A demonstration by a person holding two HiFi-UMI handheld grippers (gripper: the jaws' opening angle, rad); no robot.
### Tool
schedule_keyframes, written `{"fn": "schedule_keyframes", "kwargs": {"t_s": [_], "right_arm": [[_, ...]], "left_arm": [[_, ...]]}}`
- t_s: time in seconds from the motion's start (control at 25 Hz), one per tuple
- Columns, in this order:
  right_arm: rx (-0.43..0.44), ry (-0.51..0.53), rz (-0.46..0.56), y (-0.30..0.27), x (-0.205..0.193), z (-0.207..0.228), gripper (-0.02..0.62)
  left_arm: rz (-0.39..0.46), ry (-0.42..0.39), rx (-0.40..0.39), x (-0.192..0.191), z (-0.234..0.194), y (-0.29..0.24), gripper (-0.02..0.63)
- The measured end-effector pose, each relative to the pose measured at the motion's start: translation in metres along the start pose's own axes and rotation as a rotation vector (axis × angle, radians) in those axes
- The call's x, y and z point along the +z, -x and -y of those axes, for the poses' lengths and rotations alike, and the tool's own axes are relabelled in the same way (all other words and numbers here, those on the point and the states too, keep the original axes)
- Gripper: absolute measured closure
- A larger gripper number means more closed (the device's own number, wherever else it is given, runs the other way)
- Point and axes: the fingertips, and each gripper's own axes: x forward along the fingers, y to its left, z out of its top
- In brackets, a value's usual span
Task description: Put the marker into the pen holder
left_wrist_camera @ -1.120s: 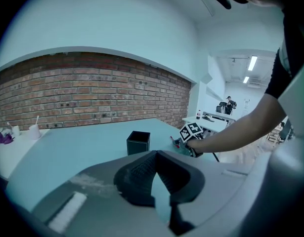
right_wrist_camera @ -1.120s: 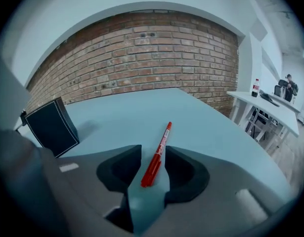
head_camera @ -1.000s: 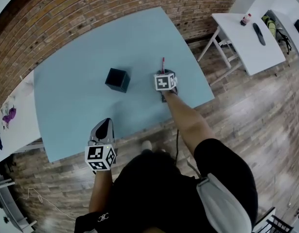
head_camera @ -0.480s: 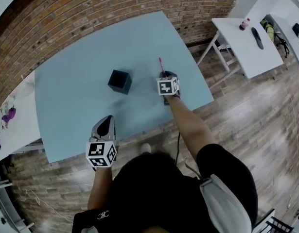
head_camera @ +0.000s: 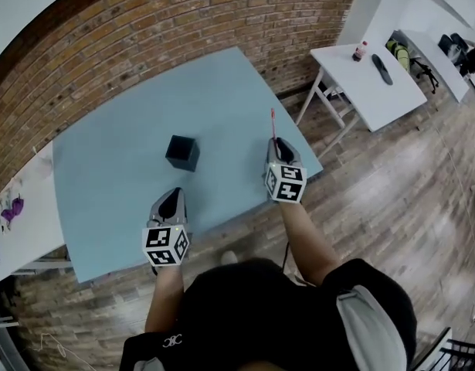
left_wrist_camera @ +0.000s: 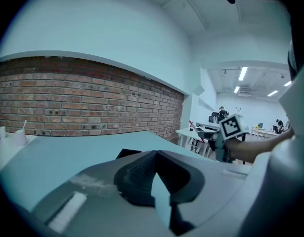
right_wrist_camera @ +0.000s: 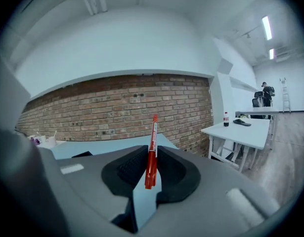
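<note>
The red marker (right_wrist_camera: pixel 152 152) stands nearly upright between the pads of my right gripper (right_wrist_camera: pixel 151 157), which is shut on it. In the head view the marker (head_camera: pixel 273 122) sticks out past the right gripper (head_camera: pixel 279 150), held above the blue table (head_camera: pixel 113 122) near its right corner. The pen holder (head_camera: pixel 181 152), a black open cube, sits on the table to the left of that gripper. My left gripper (head_camera: pixel 169 202) hovers near the table's front edge, shut with nothing in it (left_wrist_camera: pixel 155 154). The holder's top (left_wrist_camera: pixel 128 153) peeks out just beyond its jaws.
A white table (head_camera: pixel 368 83) stands at the right with a bottle (head_camera: pixel 359 51) and a dark object (head_camera: pixel 381 69) on it. Another white surface (head_camera: pixel 25 199) with small items borders the left. A brick wall (head_camera: pixel 183 14) runs behind the blue table; wooden floor lies around it.
My right gripper has closed on the marker, lifted it off the table and drawn back toward the near right corner. The left gripper has hardly moved.
</note>
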Motion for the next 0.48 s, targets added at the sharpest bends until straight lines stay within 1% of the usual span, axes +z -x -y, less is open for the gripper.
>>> {"fn": "schedule_keyframes", "kwargs": {"t_s": [0.08,0.24,0.36,0.48], "right_arm": [[0.016,0.008,0.027,0.025,0.010,0.002,0.532],[0.011,0.000,0.067,0.058,0.025,0.009,0.532],[0.027,0.005,0.078,0.074,0.030,0.011,0.532],[0.034,0.016,0.092,0.091,0.031,0.014,0.532]], "left_arm": [[0.018,-0.002,-0.006,0.007,0.005,-0.003,0.603],[0.042,-0.013,-0.030,0.016,0.022,-0.005,0.603],[0.043,-0.023,-0.047,0.015,0.041,-0.001,0.603],[0.034,-0.026,-0.048,0.010,0.055,0.007,0.603]]}}
